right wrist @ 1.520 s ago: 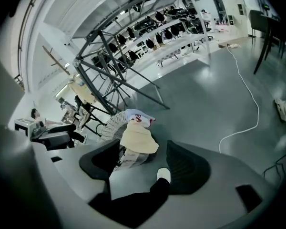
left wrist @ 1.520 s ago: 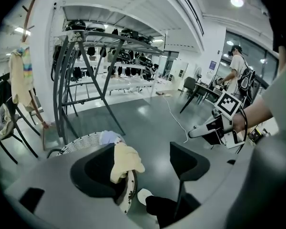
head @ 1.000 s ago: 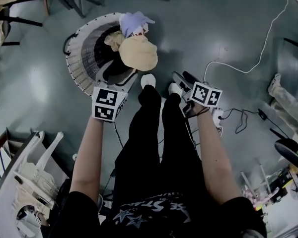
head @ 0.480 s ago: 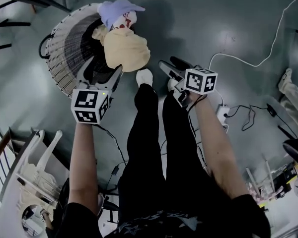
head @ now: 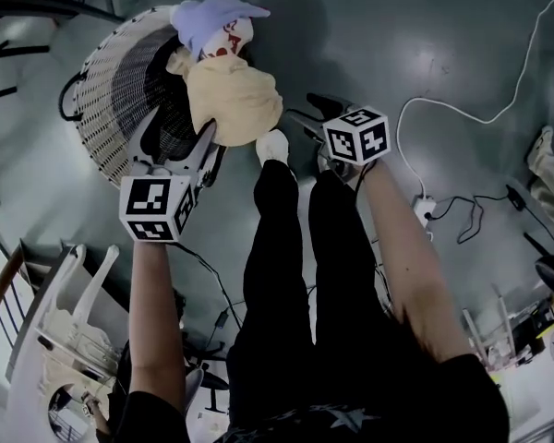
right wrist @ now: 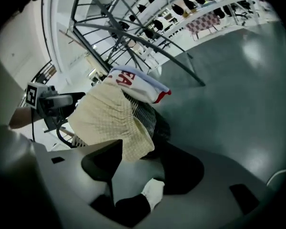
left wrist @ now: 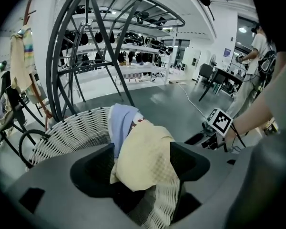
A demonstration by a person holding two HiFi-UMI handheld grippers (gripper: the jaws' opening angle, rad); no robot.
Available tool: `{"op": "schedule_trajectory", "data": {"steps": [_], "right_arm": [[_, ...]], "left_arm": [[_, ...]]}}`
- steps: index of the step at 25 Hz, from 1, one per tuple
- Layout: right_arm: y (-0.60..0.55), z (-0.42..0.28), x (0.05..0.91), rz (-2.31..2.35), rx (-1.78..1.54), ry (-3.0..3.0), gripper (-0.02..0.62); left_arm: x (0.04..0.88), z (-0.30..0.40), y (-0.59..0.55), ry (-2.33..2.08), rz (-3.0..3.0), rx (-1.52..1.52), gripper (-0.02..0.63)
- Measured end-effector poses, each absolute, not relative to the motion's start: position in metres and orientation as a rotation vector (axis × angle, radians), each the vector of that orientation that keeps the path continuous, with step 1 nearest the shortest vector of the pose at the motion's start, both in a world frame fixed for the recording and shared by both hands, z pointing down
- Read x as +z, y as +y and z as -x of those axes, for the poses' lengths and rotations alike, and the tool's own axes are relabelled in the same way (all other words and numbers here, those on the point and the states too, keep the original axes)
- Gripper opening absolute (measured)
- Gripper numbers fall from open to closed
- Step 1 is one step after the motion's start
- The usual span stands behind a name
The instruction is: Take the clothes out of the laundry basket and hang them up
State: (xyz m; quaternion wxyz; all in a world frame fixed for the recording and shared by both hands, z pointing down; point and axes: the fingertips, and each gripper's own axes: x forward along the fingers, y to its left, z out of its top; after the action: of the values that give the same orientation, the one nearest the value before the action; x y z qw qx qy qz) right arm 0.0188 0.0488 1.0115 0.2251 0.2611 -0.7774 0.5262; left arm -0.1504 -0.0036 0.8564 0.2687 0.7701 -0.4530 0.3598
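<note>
A white wicker laundry basket (head: 106, 95) stands on the grey floor at the upper left. A pale yellow garment (head: 231, 95) is draped over its near rim, with a lavender garment (head: 208, 17) behind it. My left gripper (head: 177, 146) reaches over the rim with its jaws open. The yellow garment (left wrist: 145, 159) hangs loosely between its fingers (left wrist: 93, 168). My right gripper (head: 312, 113) is just right of the yellow garment (right wrist: 109, 120), and its jaws are closing. Only the garment's lower edge nears its left finger (right wrist: 105, 161), and nothing is gripped.
The person's black-trousered legs (head: 277, 275) and white-socked foot (head: 273, 146) stand right beside the basket. A white plastic chair (head: 55, 340) is at the lower left. Cables and a power strip (head: 425, 210) lie on the floor at the right. A dark metal rack (left wrist: 86, 56) rises behind the basket.
Both grippers have come closer to the yellow garment on the basket rim. The left one is now over the rim, and the right one has swung in towards the cloth.
</note>
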Motion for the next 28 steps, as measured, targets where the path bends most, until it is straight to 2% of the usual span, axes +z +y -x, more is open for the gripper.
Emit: {"op": "schedule_trajectory", "data": {"steps": [7, 18, 21, 25, 28], "right_arm": [[0.032, 0.008, 1.018, -0.549, 1.258, -2.234, 0.233], [0.035, 0.04, 1.03, -0.185, 0.902, -2.268, 0.228], [0.036, 0.051, 1.026, -0.121, 0.837, -2.286, 0.192], [0.04, 0.059, 1.02, -0.084, 0.783, -2.301, 0.107], [0.039, 0.05, 1.016, -0.141, 0.812, -2.296, 0.099]], "left_arm": [[0.873, 0.162, -0.004, -1.211, -2.066, 0.999, 0.364], [0.879, 0.171, -0.004, -1.202, -2.082, 1.008, 0.365], [0.881, 0.173, -0.003, -1.207, -2.072, 0.997, 0.365], [0.883, 0.175, -0.002, -1.214, -2.061, 0.994, 0.365], [0.883, 0.176, -0.002, -1.216, -2.054, 1.009, 0.365]]}}
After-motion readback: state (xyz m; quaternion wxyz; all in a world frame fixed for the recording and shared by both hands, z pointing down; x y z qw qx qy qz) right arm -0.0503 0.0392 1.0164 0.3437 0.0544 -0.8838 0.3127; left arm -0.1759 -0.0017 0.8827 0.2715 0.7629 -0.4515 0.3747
